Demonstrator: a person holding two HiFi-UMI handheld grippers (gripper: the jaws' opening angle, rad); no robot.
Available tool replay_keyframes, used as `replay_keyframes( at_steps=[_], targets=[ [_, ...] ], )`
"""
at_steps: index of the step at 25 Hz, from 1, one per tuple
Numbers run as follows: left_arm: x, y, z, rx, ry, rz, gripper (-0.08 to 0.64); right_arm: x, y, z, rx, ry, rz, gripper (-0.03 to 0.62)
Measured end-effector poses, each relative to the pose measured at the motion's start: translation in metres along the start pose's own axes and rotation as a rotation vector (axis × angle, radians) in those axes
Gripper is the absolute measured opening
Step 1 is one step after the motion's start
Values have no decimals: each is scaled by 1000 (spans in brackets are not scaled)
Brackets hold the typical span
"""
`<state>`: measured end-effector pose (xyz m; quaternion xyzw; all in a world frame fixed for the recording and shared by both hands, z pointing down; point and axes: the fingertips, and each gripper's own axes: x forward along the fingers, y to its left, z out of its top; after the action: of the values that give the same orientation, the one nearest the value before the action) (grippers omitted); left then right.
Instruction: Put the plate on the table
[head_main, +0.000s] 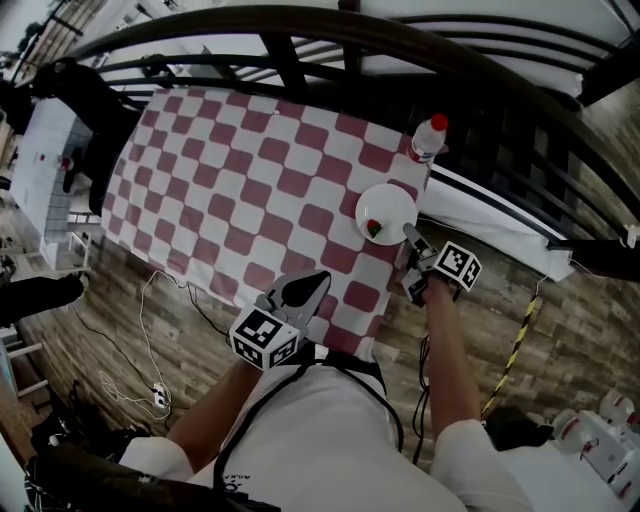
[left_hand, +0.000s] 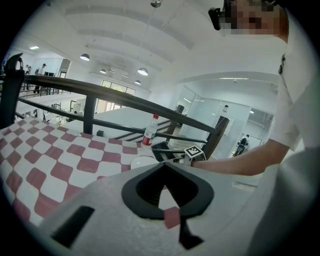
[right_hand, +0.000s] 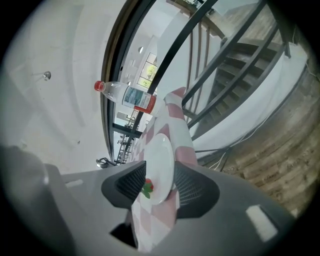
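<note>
- Plate (head_main: 385, 212) lay flat on the desk (head_main: 230, 170) by its right edge.
- Right tongs (head_main: 410, 234) stood released astride its rim; best drawn straight back, not nudging it.
- Left tongs (head_main: 318, 280) were clenched, empty.

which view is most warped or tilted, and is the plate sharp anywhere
Head view: fisheye bows the railing into an arc, plate small but sharp. Right gripper view: rolled sideways, dark round vignette, plate crisp. Left gripper view: bright washed-out background, plate tiny.

White plate (head_main: 386, 204) with red-green motif; red-and-white checked tablecloth (head_main: 230, 180); red-capped clear bottle (head_main: 427, 138)
</note>
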<state>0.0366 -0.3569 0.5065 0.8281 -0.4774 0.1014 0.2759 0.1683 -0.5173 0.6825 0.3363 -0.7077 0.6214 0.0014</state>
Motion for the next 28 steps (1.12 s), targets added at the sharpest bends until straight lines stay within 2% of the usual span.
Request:
replay_keyframes(
  at_steps=[8, 12, 15, 16, 28],
  targets=[
    [-8, 4, 0, 12, -4, -25, 5, -12, -3, -7, -17, -24, -33, 201],
    [-10, 3, 2, 21, -13, -48, 5, -29, 9, -13, -75, -56, -32, 125],
    [-9, -2, 6, 26, -20, -76, 5, -47, 24, -16, -117, -93, -20, 21],
    [-8, -3, 9, 29, -22, -87, 5, -52, 31, -18, -132, -101, -13, 6],
    [-17, -11, 34, 74, -51, -204, 3, -116, 115, -50, -229, -257, 89, 6]
  ],
)
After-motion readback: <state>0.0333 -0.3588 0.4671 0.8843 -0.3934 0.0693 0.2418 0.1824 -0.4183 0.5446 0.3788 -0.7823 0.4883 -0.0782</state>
